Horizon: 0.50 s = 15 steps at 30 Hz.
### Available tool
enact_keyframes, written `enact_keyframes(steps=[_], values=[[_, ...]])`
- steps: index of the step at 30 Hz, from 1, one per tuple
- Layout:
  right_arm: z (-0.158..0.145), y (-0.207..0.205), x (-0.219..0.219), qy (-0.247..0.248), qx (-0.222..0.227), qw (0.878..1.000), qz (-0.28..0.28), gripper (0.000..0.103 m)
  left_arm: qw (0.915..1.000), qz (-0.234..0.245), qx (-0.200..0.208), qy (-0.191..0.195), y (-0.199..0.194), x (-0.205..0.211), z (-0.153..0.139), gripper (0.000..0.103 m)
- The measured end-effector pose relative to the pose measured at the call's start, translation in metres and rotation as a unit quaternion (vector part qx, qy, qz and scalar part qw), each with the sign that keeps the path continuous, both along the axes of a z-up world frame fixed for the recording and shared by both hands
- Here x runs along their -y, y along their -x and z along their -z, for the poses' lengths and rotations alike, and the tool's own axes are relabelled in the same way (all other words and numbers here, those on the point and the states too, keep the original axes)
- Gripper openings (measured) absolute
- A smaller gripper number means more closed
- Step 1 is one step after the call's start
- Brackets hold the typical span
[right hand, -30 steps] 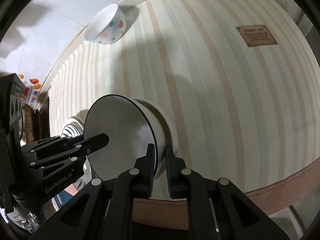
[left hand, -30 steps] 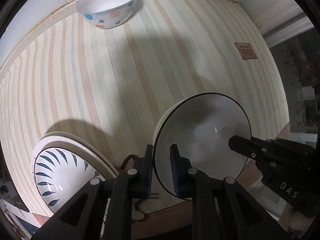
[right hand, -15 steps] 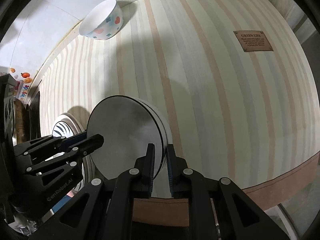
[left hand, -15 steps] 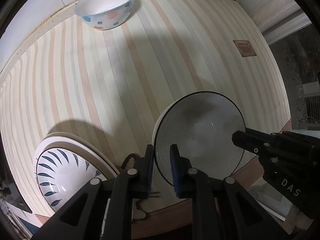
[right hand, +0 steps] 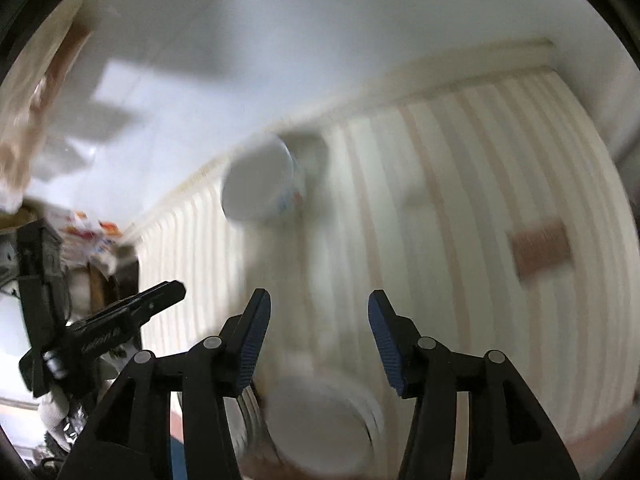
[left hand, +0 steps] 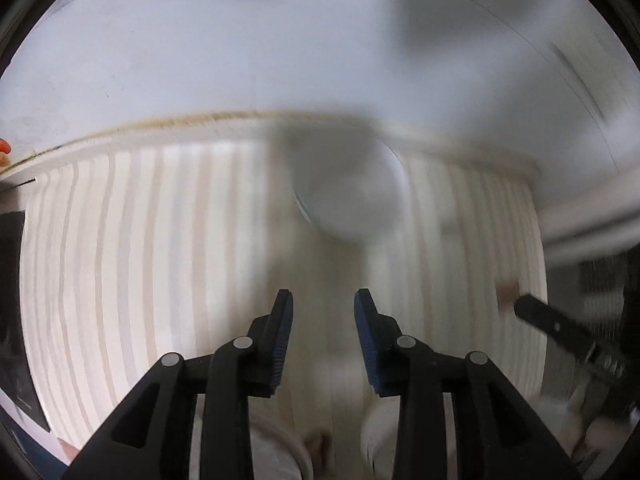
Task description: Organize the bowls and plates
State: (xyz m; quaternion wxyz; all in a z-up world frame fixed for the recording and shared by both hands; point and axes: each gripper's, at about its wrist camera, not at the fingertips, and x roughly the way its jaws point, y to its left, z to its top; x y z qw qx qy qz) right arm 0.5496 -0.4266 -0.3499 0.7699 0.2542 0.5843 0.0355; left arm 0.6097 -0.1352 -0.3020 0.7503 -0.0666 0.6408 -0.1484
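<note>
Both views are blurred by motion. My left gripper (left hand: 323, 312) is open and empty above the striped cloth (left hand: 160, 260). My right gripper (right hand: 316, 320) is open and empty too. The white bowl with coloured spots (left hand: 352, 196) stands at the back by the wall; it also shows in the right wrist view (right hand: 262, 182). The black-rimmed white bowl (right hand: 320, 428) sits on the cloth just below my right gripper, free of both grippers. The right gripper's finger (left hand: 560, 328) shows at the right edge of the left wrist view, and the left gripper's finger (right hand: 132, 312) at the left of the right wrist view.
A white wall (left hand: 320, 40) rises behind the cloth. A brown label (right hand: 540, 248) lies on the cloth at the right. Cluttered items (right hand: 80, 232) sit at the far left. A pale plate rim (left hand: 280, 440) shows under my left gripper.
Both grippers have opened and let go of the black-rimmed bowl. Both have lifted and tilted up toward the wall, so the spotted bowl now sits mid-view.
</note>
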Motion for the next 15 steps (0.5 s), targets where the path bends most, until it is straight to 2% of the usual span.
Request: enact_keyframes(steps=[3, 5, 9, 12, 13, 15], values=[[0.019, -0.047, -0.005, -0.008, 0.002, 1.000, -0.005, 0.054, 0.9996, -0.018, -0.020, 0.003, -0.038, 0.002, 0.024, 0.029], [0.040, -0.083, -0.012, -0.011, -0.005, 1.000, -0.011, 0.054, 0.9994, -0.020, -0.030, -0.001, -0.053, 0.006, 0.038, 0.029], [0.074, -0.125, -0.024, 0.004, -0.025, 0.999, -0.026, 0.049, 0.9984, -0.011, -0.054, -0.012, -0.072, 0.016, 0.068, 0.029], [0.097, -0.138, -0.031, 0.007, -0.049, 0.998, -0.038, 0.030, 0.9978, 0.004, -0.061, -0.024, -0.079, 0.027, 0.090, 0.028], [0.102, -0.140, -0.034, 0.012, -0.055, 0.997, -0.044, 0.016, 0.9979, 0.006, -0.060, -0.025, -0.078, 0.028, 0.093, 0.016], [0.107, -0.144, -0.036, 0.008, -0.059, 0.997, -0.047, 0.013, 0.9982, 0.009, -0.052, -0.028, -0.075, 0.032, 0.098, 0.013]])
